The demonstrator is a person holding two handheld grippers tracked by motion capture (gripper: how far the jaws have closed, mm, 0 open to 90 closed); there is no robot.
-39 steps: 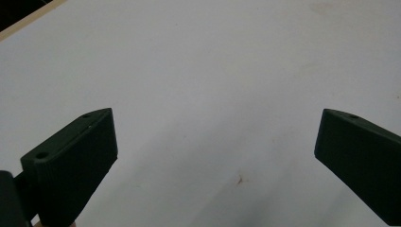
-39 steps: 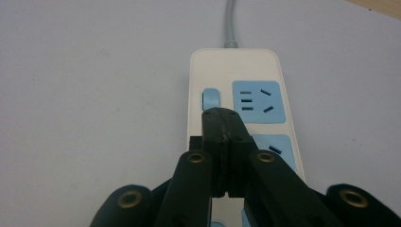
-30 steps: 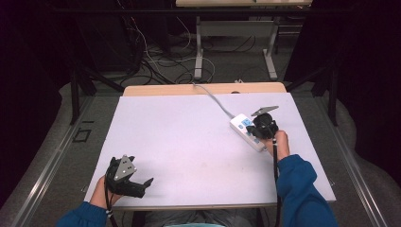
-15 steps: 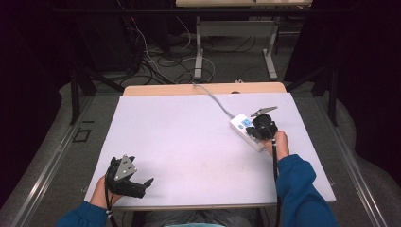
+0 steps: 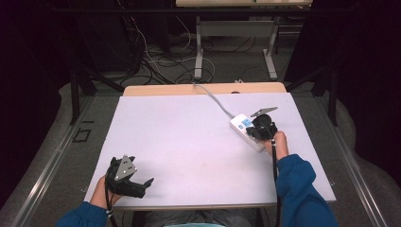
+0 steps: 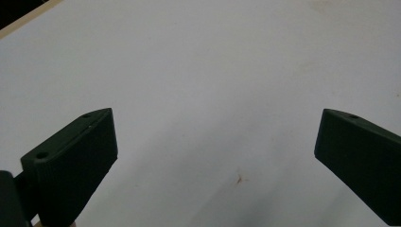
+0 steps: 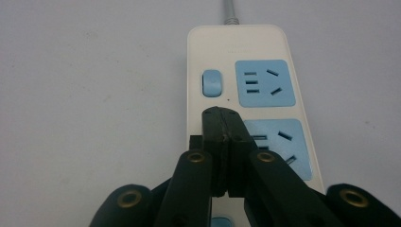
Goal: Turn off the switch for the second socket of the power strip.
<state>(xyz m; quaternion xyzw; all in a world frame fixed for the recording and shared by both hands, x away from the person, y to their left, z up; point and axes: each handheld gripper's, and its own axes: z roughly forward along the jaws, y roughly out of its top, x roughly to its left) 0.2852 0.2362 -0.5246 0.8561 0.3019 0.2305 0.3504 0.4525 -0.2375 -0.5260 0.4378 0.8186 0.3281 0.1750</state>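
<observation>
A white power strip (image 5: 246, 132) with blue socket panels (image 7: 265, 82) and small blue switches (image 7: 211, 83) lies on the right side of the white table (image 5: 189, 142); its grey cable runs toward the far edge. My right gripper (image 7: 221, 113) is shut with nothing between its jaws, and its tips sit over the strip just below the upper switch, beside the second socket panel. My left gripper (image 5: 142, 185) rests near the table's front left corner, open, with bare table top between its fingers (image 6: 75, 156).
The strip's grey cable (image 5: 215, 98) crosses the table's far part and drops over the wooden back edge (image 5: 203, 88). Beyond it are table legs and loose cables on the floor. A small brown stain (image 6: 240, 178) marks the table top near the left gripper.
</observation>
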